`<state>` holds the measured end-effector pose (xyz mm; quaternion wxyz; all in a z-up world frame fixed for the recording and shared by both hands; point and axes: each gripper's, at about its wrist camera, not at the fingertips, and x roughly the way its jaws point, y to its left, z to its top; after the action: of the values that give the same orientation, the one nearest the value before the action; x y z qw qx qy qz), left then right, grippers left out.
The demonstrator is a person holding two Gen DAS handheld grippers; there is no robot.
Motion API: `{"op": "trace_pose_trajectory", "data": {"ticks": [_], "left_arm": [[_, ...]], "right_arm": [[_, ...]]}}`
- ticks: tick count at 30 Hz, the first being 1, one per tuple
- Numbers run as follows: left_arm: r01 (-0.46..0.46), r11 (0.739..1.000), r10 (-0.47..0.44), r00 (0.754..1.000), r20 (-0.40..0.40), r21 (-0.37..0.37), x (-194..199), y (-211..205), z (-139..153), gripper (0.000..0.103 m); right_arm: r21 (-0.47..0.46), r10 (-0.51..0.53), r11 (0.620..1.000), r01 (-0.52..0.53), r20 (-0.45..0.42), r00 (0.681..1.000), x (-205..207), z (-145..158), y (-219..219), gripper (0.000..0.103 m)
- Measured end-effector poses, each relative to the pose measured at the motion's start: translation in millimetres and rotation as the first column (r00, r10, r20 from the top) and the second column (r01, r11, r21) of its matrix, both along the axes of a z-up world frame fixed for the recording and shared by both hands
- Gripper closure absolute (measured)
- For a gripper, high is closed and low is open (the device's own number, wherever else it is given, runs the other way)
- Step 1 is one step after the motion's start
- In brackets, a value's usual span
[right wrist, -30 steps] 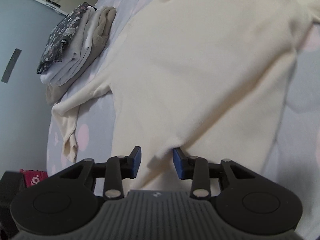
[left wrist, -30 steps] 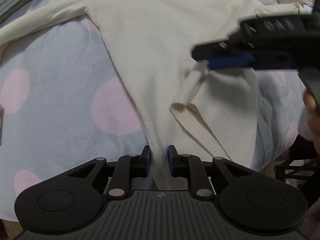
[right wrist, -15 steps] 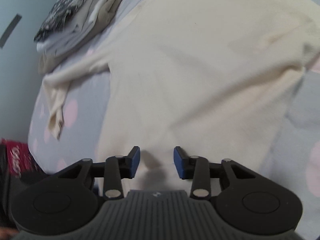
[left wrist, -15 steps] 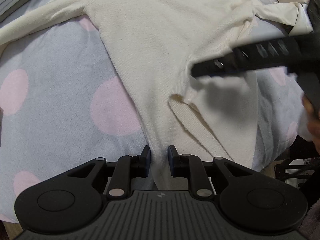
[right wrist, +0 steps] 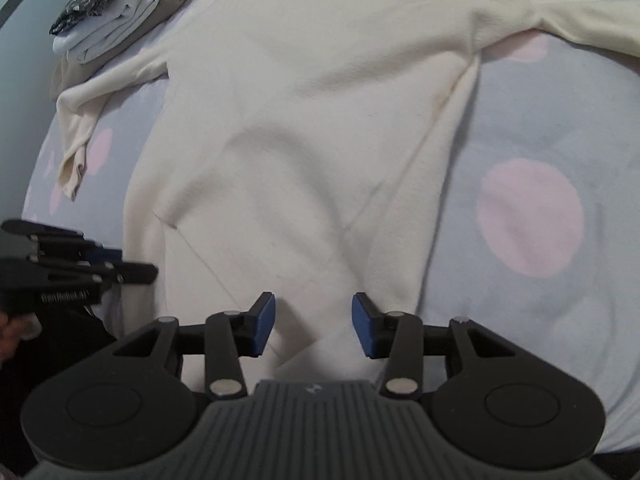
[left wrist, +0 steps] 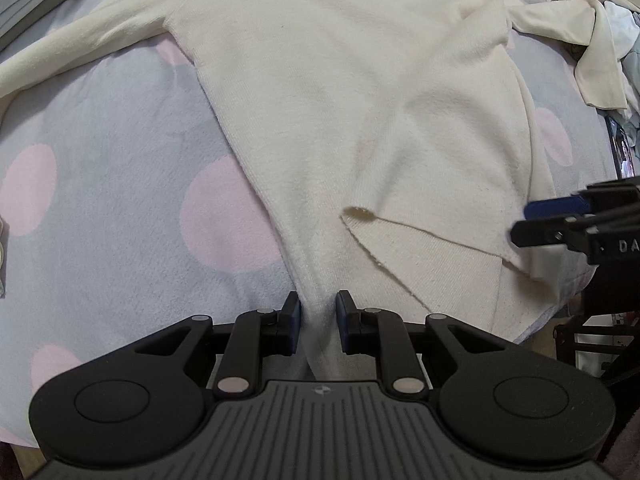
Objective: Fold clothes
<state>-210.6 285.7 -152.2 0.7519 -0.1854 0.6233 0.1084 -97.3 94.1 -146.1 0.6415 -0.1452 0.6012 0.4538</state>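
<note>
A cream long-sleeved sweater (left wrist: pixel 340 92) lies spread on a grey bedspread with pink dots (left wrist: pixel 100 208). My left gripper (left wrist: pixel 318 320) is shut on the sweater's bottom hem, with a ridge of cloth pinched between its blue pads. A corner of the hem (left wrist: pixel 420 252) lies folded over onto the body. My right gripper (right wrist: pixel 313 322) hovers over the sweater (right wrist: pixel 304 128) near its other lower corner. Its jaws are opening and the cloth lies beneath them, not pressed. The right gripper (left wrist: pixel 520 224) also shows at the left wrist view's right edge. The left gripper (right wrist: pixel 136 266) shows at the right wrist view's left edge.
A stack of folded clothes (right wrist: pixel 120 12) sits by the sweater's far sleeve (right wrist: pixel 80 120). Loose garments (left wrist: pixel 600 40) are heaped at the bed's far right. The bed's edge (left wrist: pixel 536 328) drops off close to both grippers, with dark furniture below it.
The right gripper let go of the lifted hem corner and swung away to the sweater's lower right edge, its jaws a little wider. The corner now lies flat. The left gripper has not moved.
</note>
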Motion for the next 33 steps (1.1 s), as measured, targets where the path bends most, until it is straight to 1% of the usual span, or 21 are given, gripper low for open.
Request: {"op": "trace_pose_trajectory", "data": {"ticks": [2, 3, 5, 8, 10, 11, 13, 15, 17, 19, 21, 23, 24, 26, 29, 33], "left_arm": [[0.000, 1.000, 0.000, 1.000, 0.000, 0.001, 0.6, -0.5, -0.2, 0.087], [0.001, 1.000, -0.001, 1.000, -0.001, 0.002, 0.9, -0.8, -0.2, 0.087], [0.001, 1.000, -0.001, 1.000, -0.001, 0.002, 0.7, 0.3, 0.2, 0.087], [0.002, 1.000, -0.002, 1.000, -0.001, 0.002, 1.1, 0.8, 0.2, 0.087], [0.004, 1.000, -0.004, 1.000, -0.002, 0.003, 1.4, 0.8, 0.4, 0.087], [0.006, 1.000, -0.006, 1.000, -0.003, 0.004, 2.0, 0.1, 0.3, 0.087], [0.008, 1.000, -0.008, 1.000, -0.005, 0.007, 3.2, -1.0, -0.1, 0.087], [0.009, 1.000, -0.009, 1.000, -0.006, 0.009, 4.2, -1.8, -0.7, 0.087], [0.009, 1.000, -0.008, 1.000, -0.005, 0.009, 4.5, -2.2, -1.0, 0.087], [0.010, 1.000, -0.010, 1.000, -0.004, 0.009, 4.4, -1.9, -1.4, 0.087], [0.010, 1.000, -0.010, 1.000, -0.004, 0.007, 4.5, -1.7, -1.8, 0.087], [0.010, 1.000, -0.010, 1.000, -0.004, 0.006, 4.8, -1.6, -2.1, 0.087], [0.010, 1.000, -0.010, 1.000, -0.005, 0.006, 5.2, -1.8, -2.1, 0.087], [0.011, 1.000, -0.011, 1.000, -0.005, 0.007, 5.9, -2.4, -2.1, 0.087], [0.006, 1.000, -0.006, 1.000, -0.001, 0.004, 4.9, -2.2, -1.7, 0.087], [0.000, 1.000, 0.000, 1.000, 0.003, 0.001, 2.4, -1.4, -1.1, 0.085]], "right_arm": [[0.006, -0.008, 1.000, 0.008, 0.002, 1.000, -0.8, 3.4, -5.1, 0.057], [0.017, -0.026, 0.999, 0.027, -0.013, 1.000, 0.0, 5.3, -8.0, 0.056], [0.045, -0.074, 0.996, 0.077, -0.059, 0.996, 3.0, 8.5, -14.5, 0.055], [0.087, -0.142, 0.984, 0.154, -0.133, 0.981, 4.0, 14.2, -9.3, 0.054], [0.113, -0.158, 0.978, 0.175, -0.149, 0.976, 3.5, 20.1, -7.1, 0.054], [0.116, -0.152, 0.979, 0.169, -0.141, 0.978, 1.8, 22.0, -3.9, 0.054], [0.106, -0.144, 0.982, 0.157, -0.120, 0.982, -1.7, 21.3, 2.7, 0.055], [0.076, -0.149, 0.985, 0.158, -0.114, 0.982, -4.4, 13.8, 7.4, 0.055], [0.044, -0.167, 0.984, 0.175, -0.136, 0.976, -4.3, 0.2, 8.9, 0.055], [0.028, -0.189, 0.980, 0.195, -0.144, 0.971, -3.7, -11.4, 9.1, 0.060], [0.030, -0.194, 0.979, 0.199, -0.134, 0.972, -2.4, -14.8, 7.1, 0.075], [0.035, -0.195, 0.979, 0.200, -0.122, 0.973, -1.0, -16.4, 4.6, 0.087], [0.040, -0.196, 0.979, 0.202, -0.123, 0.973, -0.1, -16.8, 2.7, 0.092], [0.056, -0.197, 0.977, 0.206, -0.137, 0.971, 2.2, -15.2, -3.8, 0.098], [0.080, -0.185, 0.977, 0.198, -0.143, 0.972, 2.5, -7.5, -8.5, 0.098], [0.116, -0.153, 0.979, 0.167, -0.118, 0.981, 4.3, 18.9, -16.5, 0.098]]}}
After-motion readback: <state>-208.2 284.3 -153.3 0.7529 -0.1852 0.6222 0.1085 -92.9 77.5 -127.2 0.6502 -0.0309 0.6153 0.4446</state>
